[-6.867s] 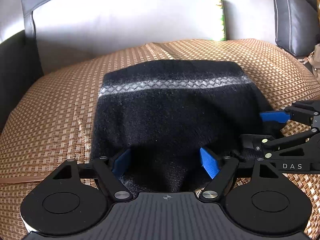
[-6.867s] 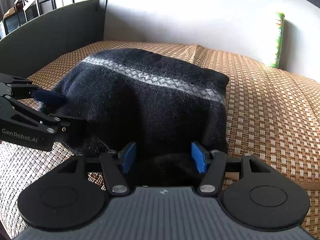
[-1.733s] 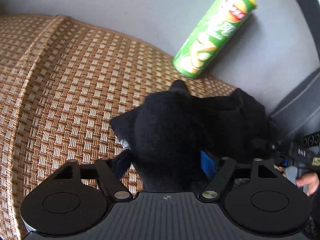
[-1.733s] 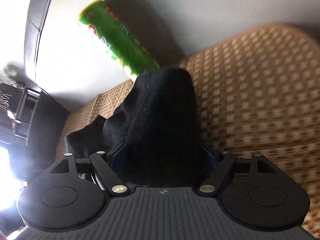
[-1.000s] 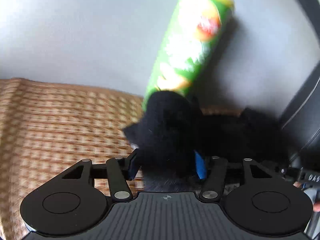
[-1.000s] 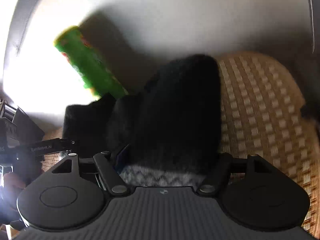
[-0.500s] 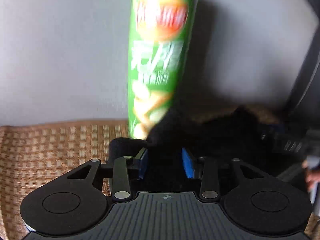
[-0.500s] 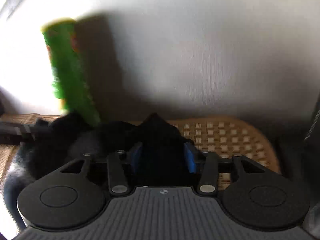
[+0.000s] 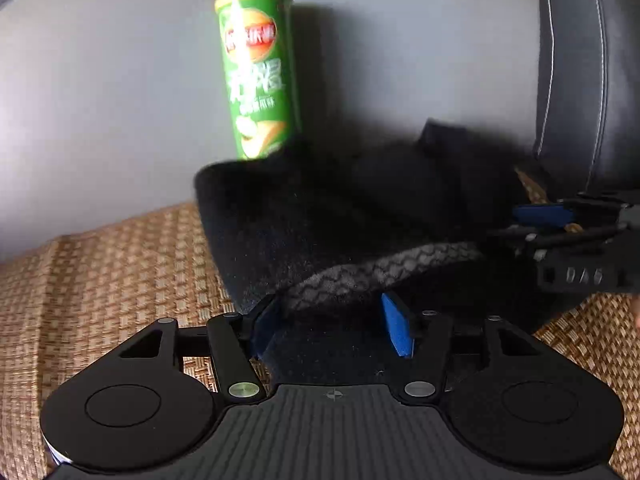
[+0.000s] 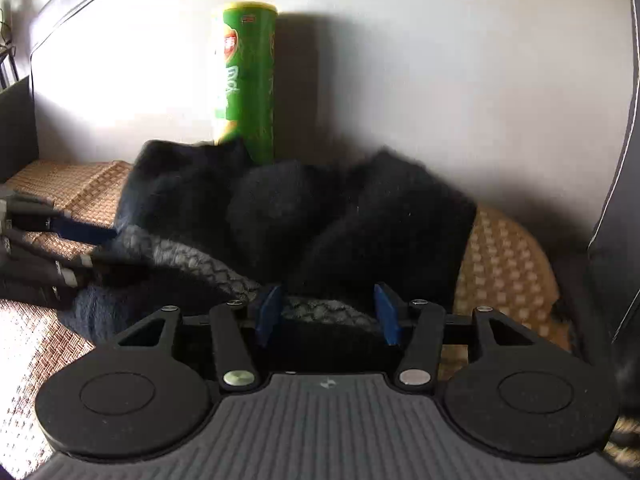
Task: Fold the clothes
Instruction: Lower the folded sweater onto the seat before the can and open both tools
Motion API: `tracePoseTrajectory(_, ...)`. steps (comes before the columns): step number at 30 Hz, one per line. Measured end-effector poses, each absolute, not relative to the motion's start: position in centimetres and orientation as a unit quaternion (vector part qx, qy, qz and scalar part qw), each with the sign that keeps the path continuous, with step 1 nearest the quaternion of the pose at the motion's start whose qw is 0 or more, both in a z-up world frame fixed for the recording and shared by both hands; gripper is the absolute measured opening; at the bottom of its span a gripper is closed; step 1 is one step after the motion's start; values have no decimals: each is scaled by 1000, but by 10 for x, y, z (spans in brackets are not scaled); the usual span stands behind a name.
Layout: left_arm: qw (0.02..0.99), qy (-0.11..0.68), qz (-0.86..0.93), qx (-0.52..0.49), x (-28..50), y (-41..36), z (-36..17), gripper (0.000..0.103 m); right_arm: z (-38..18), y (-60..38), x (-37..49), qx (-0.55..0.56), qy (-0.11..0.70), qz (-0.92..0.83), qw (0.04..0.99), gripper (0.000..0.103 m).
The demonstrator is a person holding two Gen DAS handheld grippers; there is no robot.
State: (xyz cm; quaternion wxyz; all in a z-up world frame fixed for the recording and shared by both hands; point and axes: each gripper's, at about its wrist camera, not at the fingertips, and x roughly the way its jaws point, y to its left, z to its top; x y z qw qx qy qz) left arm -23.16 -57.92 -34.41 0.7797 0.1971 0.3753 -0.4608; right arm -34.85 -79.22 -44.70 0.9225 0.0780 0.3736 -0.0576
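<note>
A black knitted garment (image 9: 360, 220) with a grey patterned band lies bunched on the woven sofa seat against the backrest; it also shows in the right wrist view (image 10: 304, 216). My left gripper (image 9: 334, 326) is open, its blue pads on either side of the garment's near edge. My right gripper (image 10: 328, 316) is open too, astride the grey band. Each gripper shows in the other's view: the right one (image 9: 560, 232) at the garment's right end, the left one (image 10: 60, 248) at its left end.
A green chips can (image 9: 258, 76) stands upright against the grey backrest just behind the garment, also in the right wrist view (image 10: 246, 80). A dark leather cushion (image 9: 580, 72) rises at the right. Woven mat (image 9: 100, 280) extends left.
Both grippers carried the garment to the back of the seat by the can, set it down and opened; half a second ago both were still shut on it.
</note>
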Motion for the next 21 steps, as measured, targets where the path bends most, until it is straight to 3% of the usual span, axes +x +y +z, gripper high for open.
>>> tracePoseTrajectory(4,791,357,-460,186,-250,-571,-333,68,-423,-774,-366,71,325,-94,938,54)
tracePoseTrajectory(9,798,336,-457,205,-265,-571,-367,67,-460,-749,-395,84,348,-109,927,57)
tracePoseTrajectory(13,803,326,-456,201,-267,-568,-371,67,-472,-743,-399,69,321,-121,937,57)
tracePoseTrajectory(21,810,322,-445,204,-281,-550,-344,69,-470,-736,-404,63,317,-123,938,56)
